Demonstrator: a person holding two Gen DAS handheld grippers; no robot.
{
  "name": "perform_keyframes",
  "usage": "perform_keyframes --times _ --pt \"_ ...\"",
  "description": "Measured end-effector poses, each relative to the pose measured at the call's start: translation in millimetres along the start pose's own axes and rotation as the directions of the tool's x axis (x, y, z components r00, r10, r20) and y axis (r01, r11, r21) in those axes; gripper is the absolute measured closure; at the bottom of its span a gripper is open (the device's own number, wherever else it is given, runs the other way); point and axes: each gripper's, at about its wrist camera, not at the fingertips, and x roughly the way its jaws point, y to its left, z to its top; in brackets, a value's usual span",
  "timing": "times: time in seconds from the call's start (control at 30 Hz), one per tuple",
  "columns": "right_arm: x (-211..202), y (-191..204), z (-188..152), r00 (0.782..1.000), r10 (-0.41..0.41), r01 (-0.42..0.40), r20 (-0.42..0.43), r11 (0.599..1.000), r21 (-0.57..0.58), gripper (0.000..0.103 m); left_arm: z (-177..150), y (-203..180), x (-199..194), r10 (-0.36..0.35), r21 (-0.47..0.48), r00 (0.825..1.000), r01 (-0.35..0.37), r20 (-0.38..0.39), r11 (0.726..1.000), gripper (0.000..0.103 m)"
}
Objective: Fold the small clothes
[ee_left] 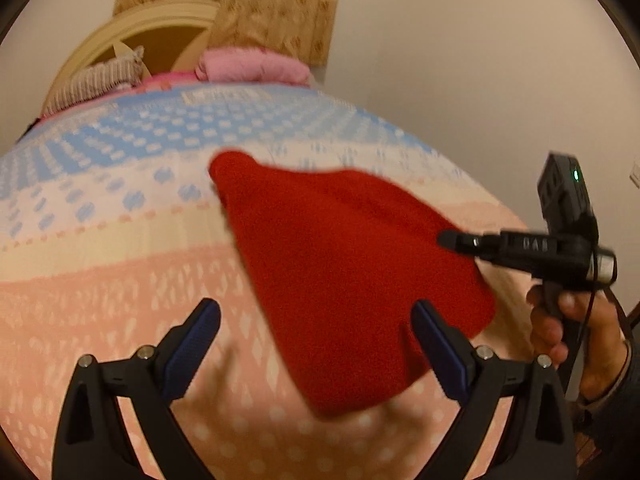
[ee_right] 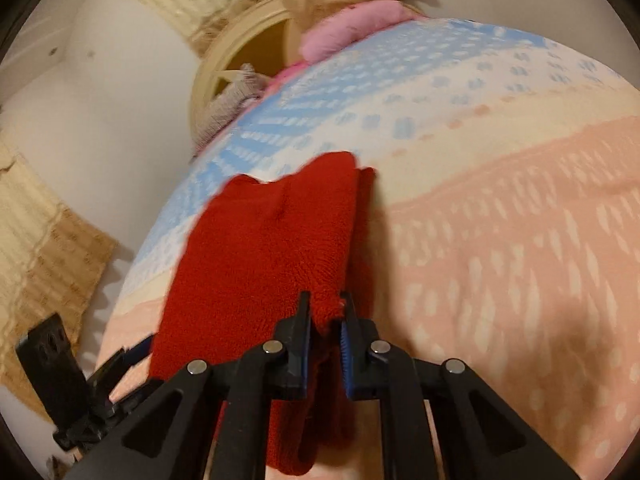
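A red knitted garment [ee_left: 340,272] lies folded on the patterned bedcover [ee_left: 120,272]. My left gripper [ee_left: 316,324] hovers low over its near end, wide open, and its right finger [ee_left: 436,344] stands over the cloth without pinching anything. In the right wrist view my right gripper [ee_right: 326,316] is shut on the near edge of the red garment [ee_right: 264,248], with a fold of cloth bunched between the blue pads. From the left wrist view the right gripper [ee_left: 446,239] shows side-on at the garment's right edge, held by a hand [ee_left: 560,328].
The bedcover runs in blue, cream and pink bands. At the far end lie a pink pillow [ee_left: 252,66] and a grey striped garment [ee_left: 100,84] against a cream headboard [ee_left: 120,36]. A beige curtain [ee_left: 272,8] hangs behind. A pale wall sits on the right.
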Motion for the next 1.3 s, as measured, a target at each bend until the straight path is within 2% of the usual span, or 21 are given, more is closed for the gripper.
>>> perform_keyframes --times 0.03,0.07,0.1,0.13,0.17,0.27,0.37,0.43,0.47,0.5,0.53,0.63,0.73,0.77,0.93,1.03,1.1,1.13,1.2,1.23,1.3 --pt "-2 3 3 1.000 -0.009 0.009 0.007 1.000 -0.009 0.078 4 2 0 0.021 -0.004 1.000 -0.021 0.010 1.000 0.002" --pt "-4 7 5 0.999 -0.038 0.039 0.018 0.999 -0.023 0.058 6 4 0 0.038 -0.008 0.999 -0.038 0.015 0.999 0.001" --pt "-10 13 8 0.995 -0.088 0.090 0.048 0.995 -0.045 0.054 7 6 3 0.054 -0.012 0.998 -0.054 0.011 0.998 0.001" --pt "-19 21 11 0.989 -0.111 0.118 0.099 0.991 -0.063 0.053 7 8 10 0.068 -0.019 0.998 -0.068 -0.012 0.998 0.001" --pt "-25 28 14 0.987 -0.098 0.109 0.130 0.991 -0.080 0.053 6 10 15 0.072 -0.026 0.997 -0.072 -0.029 0.997 0.001" --pt "-27 54 23 0.990 -0.029 0.050 0.140 0.987 -0.154 0.053 -4 12 29 0.084 -0.031 0.994 -0.086 -0.072 0.996 0.001" --pt "1 79 27 0.999 0.019 -0.010 0.036 0.970 -0.244 0.053 -14 15 42 0.082 -0.048 0.987 -0.090 -0.137 0.995 0.000" --pt "30 83 25 0.997 0.010 -0.029 -0.071 0.963 -0.269 0.053 -20 19 47 0.062 -0.077 0.984 -0.075 -0.164 0.994 0.000" --pt "45 81 22 0.994 -0.020 -0.010 -0.105 0.961 -0.275 0.053 -20 19 48 0.053 -0.079 0.984 -0.067 -0.170 0.995 0.000" --pt "62 76 19 0.986 -0.086 0.042 -0.141 0.956 -0.290 0.053 -20 20 46 0.046 -0.086 0.985 -0.061 -0.167 0.994 0.000" --pt "70 70 17 0.984 -0.120 0.076 -0.130 0.950 -0.304 0.053 -20 19 43 0.042 -0.088 0.987 -0.056 -0.157 0.995 0.000" --pt "68 54 19 0.994 -0.050 0.024 -0.093 0.966 -0.257 0.053 -16 19 25 0.037 -0.099 0.996 -0.045 -0.075 0.994 0.000" --pt "65 49 13 0.997 -0.033 0.009 -0.076 0.955 -0.295 0.053 -8 21 10 0.043 -0.139 0.999 -0.040 0.019 0.989 0.000" --pt "63 47 10 0.998 -0.026 0.005 -0.065 0.951 -0.309 0.053 -5 21 10 0.045 -0.151 0.999 -0.041 0.023 0.988 0.000" --pt "67 47 14 0.998 0.012 -0.030 -0.067 0.962 -0.273 0.053 -8 17 47 0.110 -0.116 0.987 -0.123 -0.117 0.986 0.000" --pt "61 44 17 0.995 0.072 -0.086 -0.064 0.964 -0.253 0.052 -14 26 53 0.062 -0.155 0.988 -0.085 -0.142 0.984 0.000" --pt "44 27 20 0.989 0.147 -0.144 0.003 0.972 -0.183 0.052 -16 35 58 0.024 -0.194 0.987 -0.055 -0.161 0.979 0.000" --pt "35 17 22 0.985 0.164 -0.155 0.052 0.977 -0.145 0.051 -18 38 58 0.004 -0.206 0.989 -0.035 -0.148 0.978 0.000" --pt "22 -8 29 0.977 0.162 -0.159 0.137 0.987 -0.033 0.041 -20 34 56 0.017 -0.188 0.990 -0.044 -0.143 0.981 0.000" --pt "19 -16 32 0.977 0.153 -0.156 0.149 0.988 0.013 0.030 -19 31 55 0.025 -0.177 0.989 -0.051 -0.144 0.983 0.000" --pt "20 -38 42 0.982 0.128 -0.145 0.139 0.981 0.125 0.028 -19 30 56 0.027 -0.173 0.989 -0.052 -0.145 0.984 0.000"
